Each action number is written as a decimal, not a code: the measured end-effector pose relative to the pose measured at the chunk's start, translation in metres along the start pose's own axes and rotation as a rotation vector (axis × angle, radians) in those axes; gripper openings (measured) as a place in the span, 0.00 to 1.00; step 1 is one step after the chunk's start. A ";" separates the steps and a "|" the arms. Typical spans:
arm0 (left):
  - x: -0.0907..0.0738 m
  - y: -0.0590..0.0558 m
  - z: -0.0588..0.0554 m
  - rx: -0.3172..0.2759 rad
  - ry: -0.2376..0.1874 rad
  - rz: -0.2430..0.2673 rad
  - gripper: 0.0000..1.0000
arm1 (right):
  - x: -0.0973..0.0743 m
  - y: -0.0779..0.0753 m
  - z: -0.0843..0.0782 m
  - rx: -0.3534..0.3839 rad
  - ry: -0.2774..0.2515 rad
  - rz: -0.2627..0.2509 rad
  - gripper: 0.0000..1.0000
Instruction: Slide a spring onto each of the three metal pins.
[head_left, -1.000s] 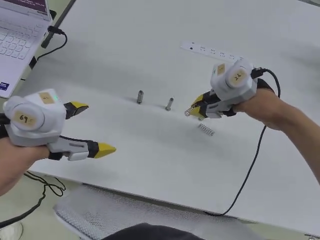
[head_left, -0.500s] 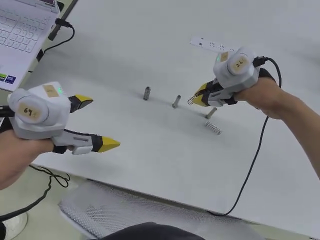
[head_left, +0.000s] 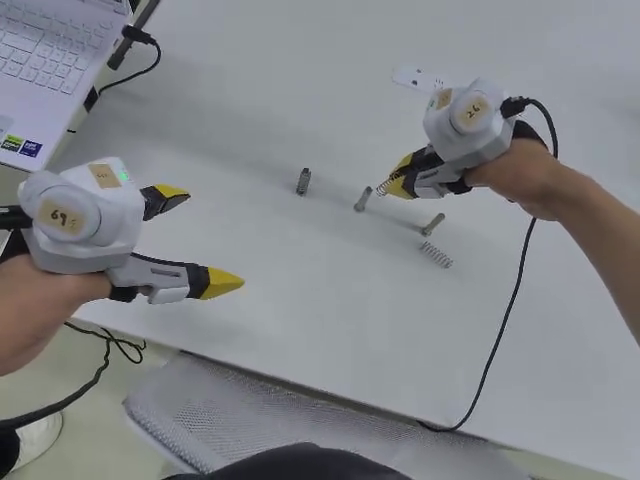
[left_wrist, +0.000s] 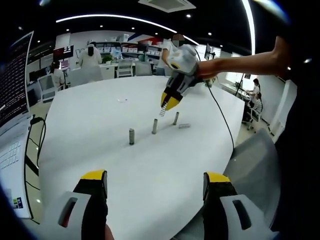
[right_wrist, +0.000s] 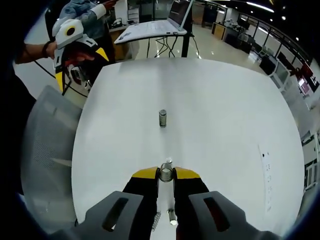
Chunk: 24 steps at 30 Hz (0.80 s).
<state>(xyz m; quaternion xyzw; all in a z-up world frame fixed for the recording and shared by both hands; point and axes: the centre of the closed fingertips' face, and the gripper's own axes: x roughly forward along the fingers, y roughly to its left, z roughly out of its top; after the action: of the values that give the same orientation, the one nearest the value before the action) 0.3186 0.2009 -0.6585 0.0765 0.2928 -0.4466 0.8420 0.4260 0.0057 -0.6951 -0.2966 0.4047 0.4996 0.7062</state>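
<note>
Moved since a second ago: right gripper (head_left: 392, 187) has left the rightmost short metal pin (head_left: 432, 224), which it then covered, and now sits just right of the middle metal pin (head_left: 363, 199).
Right gripper's hold: yellow-tipped jaws are clamped on a small coiled metal spring (right_wrist: 166, 172), which sticks out past the tips.
Spring against pin: in the right gripper view the middle pin's top peeks out just beyond the coil; whether they touch cannot be told.
Left gripper (head_left: 200, 238): jaws spread wide with nothing between them, held at the near table edge, well apart from the pins.
Leftmost metal pin (head_left: 303, 181): upright and ribbed-looking, as if a coil sits on it; too small to be sure.
Loose second spring (head_left: 436, 255): lying flat on the white table (head_left: 300, 80), near the rightmost pin.
Cut off or hidden: white laptop (head_left: 40, 60) is cropped by the frame's corner; white power strip (head_left: 413, 76) is partly behind the right gripper.
</note>
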 end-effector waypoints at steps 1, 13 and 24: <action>0.000 0.000 0.000 0.000 0.001 -0.001 0.75 | 0.001 -0.001 0.000 0.000 0.001 0.002 0.09; 0.000 0.000 -0.001 -0.004 0.010 -0.001 0.75 | 0.009 -0.009 0.000 -0.004 0.003 0.016 0.09; 0.003 -0.001 0.000 -0.014 0.012 -0.008 0.75 | 0.016 -0.013 -0.003 -0.007 0.010 0.026 0.09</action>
<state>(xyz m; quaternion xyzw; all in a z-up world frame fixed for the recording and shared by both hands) 0.3190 0.1981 -0.6594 0.0723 0.3011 -0.4474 0.8390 0.4406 0.0064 -0.7101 -0.2962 0.4105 0.5086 0.6965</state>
